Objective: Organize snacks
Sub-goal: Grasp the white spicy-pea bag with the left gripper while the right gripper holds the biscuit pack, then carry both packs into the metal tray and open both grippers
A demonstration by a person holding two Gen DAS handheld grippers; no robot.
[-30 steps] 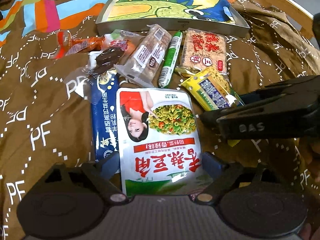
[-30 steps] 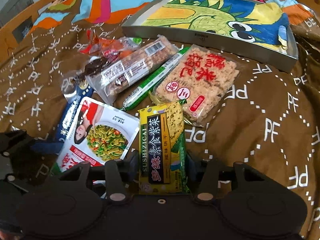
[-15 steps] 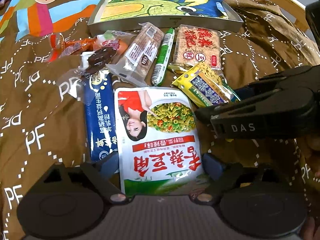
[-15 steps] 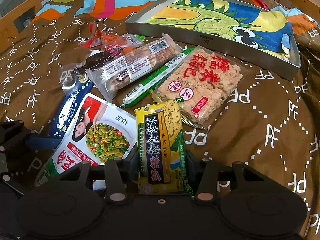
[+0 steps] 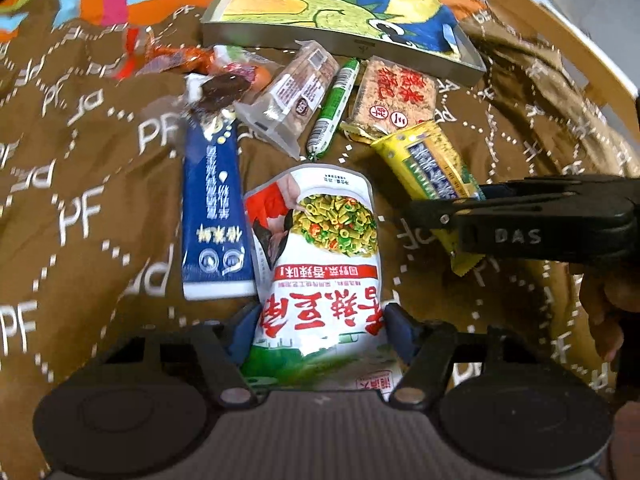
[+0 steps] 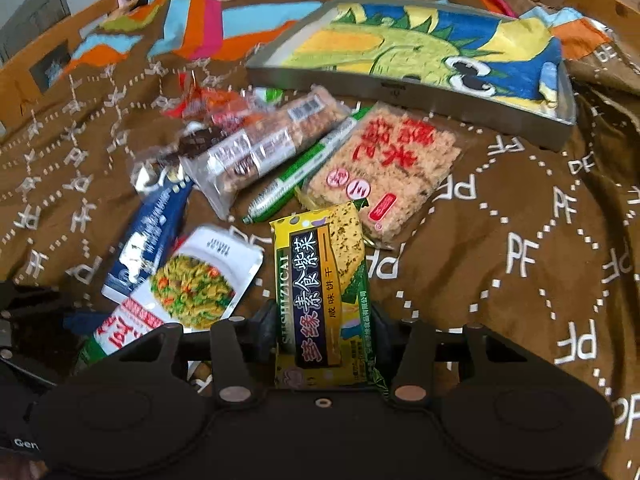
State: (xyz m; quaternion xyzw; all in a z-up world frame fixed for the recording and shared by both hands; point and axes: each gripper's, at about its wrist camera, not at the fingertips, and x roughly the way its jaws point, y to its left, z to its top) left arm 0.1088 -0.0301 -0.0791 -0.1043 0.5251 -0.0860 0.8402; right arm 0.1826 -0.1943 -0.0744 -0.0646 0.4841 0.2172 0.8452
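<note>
A brown cloth [image 5: 80, 184] printed with white "PF" letters covers the whole surface; its far edge is cut off by the frame. At the back sits a shallow metal tray [image 5: 344, 46] lined with a dinosaur drawing, its far rim partly out of view. In front of it lies a loose cluster of snacks. The left gripper [image 5: 320, 326] is closing on a white pouch [image 5: 324, 264] pictured with green and yellow pieces; both pads touch its sides and the pouch bows, its lower end hidden behind the gripper body. The right gripper [image 6: 324, 332] clamps a yellow cracker packet [image 6: 324, 292], whose near end is hidden too. Farther back lie a rice-cake pack [image 6: 384, 172], a blue sachet [image 5: 212, 216], a clear-wrapped bar [image 6: 264, 152] and a green stick [image 5: 332, 108]. Small red and dark wrappers [image 5: 208, 68] at the left are blurred and hard to identify.
</note>
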